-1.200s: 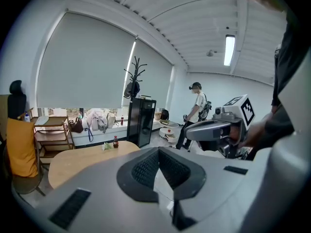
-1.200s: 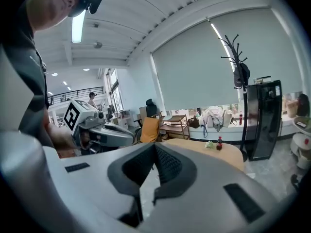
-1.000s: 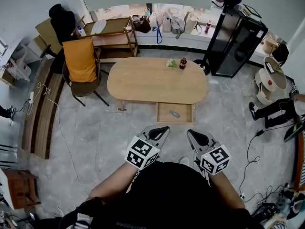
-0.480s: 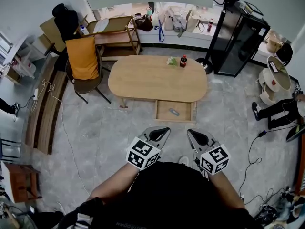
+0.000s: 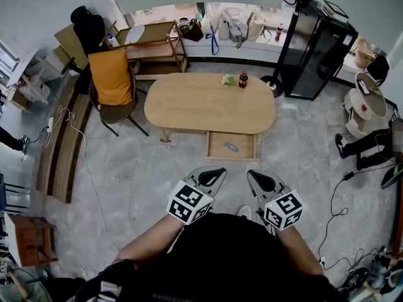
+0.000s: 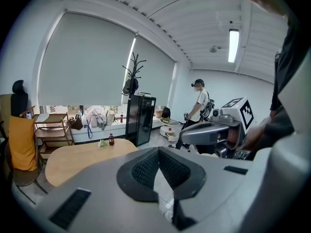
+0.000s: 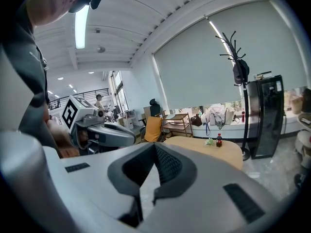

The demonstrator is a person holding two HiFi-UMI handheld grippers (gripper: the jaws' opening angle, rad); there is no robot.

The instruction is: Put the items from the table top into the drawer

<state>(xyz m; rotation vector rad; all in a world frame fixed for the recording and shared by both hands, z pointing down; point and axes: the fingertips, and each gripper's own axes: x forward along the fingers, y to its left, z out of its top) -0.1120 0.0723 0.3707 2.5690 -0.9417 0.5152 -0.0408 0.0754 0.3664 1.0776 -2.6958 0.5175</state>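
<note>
The oval wooden table [image 5: 201, 106] stands ahead of me. On its far edge are a dark bottle with a red cap [image 5: 243, 79] and a small green item [image 5: 228, 79]. Under the near edge the drawer [image 5: 217, 146] is pulled open, with a small grey item [image 5: 231, 147] lying inside. My left gripper [image 5: 213, 172] and right gripper [image 5: 258, 176] hover side by side over the floor, well short of the drawer. Both are shut and hold nothing. The bottle [image 6: 111, 139] and table [image 6: 73, 159] also show past the left gripper [image 6: 158, 152]. The right gripper [image 7: 154, 147] view shows the bottle [image 7: 218, 140] too.
A chair draped in orange cloth [image 5: 110, 80] stands left of the table, with a wooden shelf cart [image 5: 151, 43] behind it. A black cabinet [image 5: 315, 39] and a coat stand are at the back right. A seated person's legs [image 5: 359, 146] and cables [image 5: 334, 212] lie to the right.
Both grippers stay shut and side by side. The view has shifted slightly, with the table and drawer a touch higher in the picture. Nothing on the table has moved.
</note>
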